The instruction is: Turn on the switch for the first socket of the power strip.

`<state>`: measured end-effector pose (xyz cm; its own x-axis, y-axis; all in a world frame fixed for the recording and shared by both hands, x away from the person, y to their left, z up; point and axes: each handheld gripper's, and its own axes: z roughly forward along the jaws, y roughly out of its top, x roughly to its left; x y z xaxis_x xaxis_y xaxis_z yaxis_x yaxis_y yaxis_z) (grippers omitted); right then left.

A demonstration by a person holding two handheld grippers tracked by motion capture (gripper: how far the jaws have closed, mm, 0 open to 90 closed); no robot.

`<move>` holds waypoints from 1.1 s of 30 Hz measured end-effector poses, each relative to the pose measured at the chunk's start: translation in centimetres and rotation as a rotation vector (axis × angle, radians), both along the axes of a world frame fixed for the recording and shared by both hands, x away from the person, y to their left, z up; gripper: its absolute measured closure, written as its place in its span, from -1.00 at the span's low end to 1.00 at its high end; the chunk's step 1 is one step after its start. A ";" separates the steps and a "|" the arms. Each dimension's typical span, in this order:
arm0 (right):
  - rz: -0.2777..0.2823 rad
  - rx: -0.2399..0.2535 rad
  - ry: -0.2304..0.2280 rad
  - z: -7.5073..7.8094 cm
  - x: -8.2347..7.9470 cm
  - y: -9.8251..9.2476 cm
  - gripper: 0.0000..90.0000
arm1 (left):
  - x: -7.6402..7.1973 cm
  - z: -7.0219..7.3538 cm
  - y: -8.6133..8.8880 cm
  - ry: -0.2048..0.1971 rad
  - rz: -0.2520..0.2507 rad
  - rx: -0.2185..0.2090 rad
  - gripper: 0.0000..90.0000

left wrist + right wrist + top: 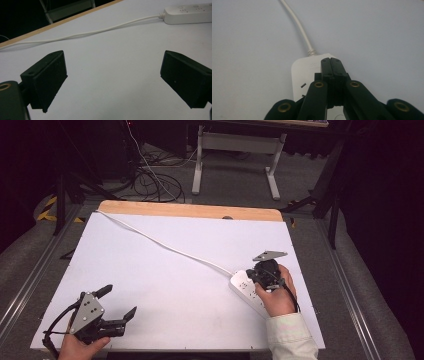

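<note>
- The white power strip (248, 290) lies on the white table (165, 270) at its right side, slanting from near the middle right toward the near right corner.
- The right gripper (263, 274) sits over the strip's cable end, and the right hand (276, 296) with its pale sleeve covers most of the strip's near half in the high view.
- In the right gripper view the right gripper (331, 60) has its jaws pressed flat together, nothing between them, with the tips resting over the end face of the strip (299, 75) close to where the cable enters.
- Whether the tips actually touch the strip is hard to tell; the black linkage hides the surface under them.
- Two socket slots peek out left of the linkage; the rest of the strip's top is cut off by the lower edge.
- The white cable (165, 245) runs from the strip diagonally across the table to the far left corner, where it passes the wooden edge (190, 210) and is lost.
- The left gripper (120, 302) rests at the near left corner, well apart from the strip, jaws spread wide and empty.
- In the left gripper view the left gripper (113, 75) frames bare table, with the strip (190, 13) cut off at the upper right corner.
- The left hand (80, 347) is cut off by the bottom edge.
</note>
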<state>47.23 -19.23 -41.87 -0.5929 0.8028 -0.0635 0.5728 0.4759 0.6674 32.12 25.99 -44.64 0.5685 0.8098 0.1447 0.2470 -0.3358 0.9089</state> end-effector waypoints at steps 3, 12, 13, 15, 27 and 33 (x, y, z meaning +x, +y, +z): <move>0.001 -0.002 -0.017 0.6 -0.4 0.0 1.00 | 0.0 0.0 0.0 -0.002 0.001 0.002 -0.84; 0.017 0.020 -0.038 1.5 -0.9 -0.3 1.00 | 0.0 0.0 0.0 0.006 0.003 -0.009 -0.84; 0.017 0.024 -0.043 1.7 -1.0 -0.4 1.00 | 0.0 0.0 0.0 0.007 0.003 -0.008 -0.84; 0.018 0.031 -0.058 2.1 -1.2 -0.5 1.00 | 0.1 0.0 0.0 0.004 0.003 -0.002 -0.84; 0.059 0.071 -0.136 4.1 -2.7 -0.5 0.66 | -0.1 0.1 0.2 -0.001 0.009 -0.010 -0.84; 0.086 0.118 -0.190 4.5 -3.6 -0.6 0.15 | -0.1 0.1 0.2 0.002 0.011 -0.018 -0.84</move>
